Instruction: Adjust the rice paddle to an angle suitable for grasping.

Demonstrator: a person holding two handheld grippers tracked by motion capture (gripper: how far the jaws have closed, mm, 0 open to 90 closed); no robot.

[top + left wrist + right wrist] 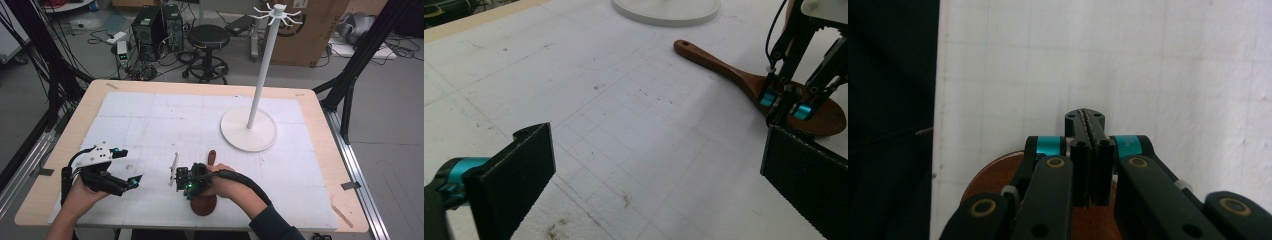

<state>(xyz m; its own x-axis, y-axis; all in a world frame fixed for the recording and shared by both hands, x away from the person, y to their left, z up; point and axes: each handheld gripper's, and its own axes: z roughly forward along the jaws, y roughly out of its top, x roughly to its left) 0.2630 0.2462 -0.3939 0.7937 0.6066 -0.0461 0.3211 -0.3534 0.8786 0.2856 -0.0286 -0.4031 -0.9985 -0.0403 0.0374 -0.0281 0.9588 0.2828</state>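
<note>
My right gripper [192, 181], jaws pressed together empty, hovers over the wooden spoon [744, 82] lying unlifted at the worktop's [65, 145] six o'clock; left gripper [131, 182] waits agape.

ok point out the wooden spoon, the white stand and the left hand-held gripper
wooden spoon [724, 67], left gripper view, on its handle.
white stand [248, 129], high view, on its round base.
left hand-held gripper [656, 172], left gripper view, midway between its two black jaw tips, which stand wide apart.

A wooden desk [65, 145] carries a white gridded mat [165, 120]. On the mat, a wooden spoon [206, 196] lies near a white stand's round base [248, 131].
</note>
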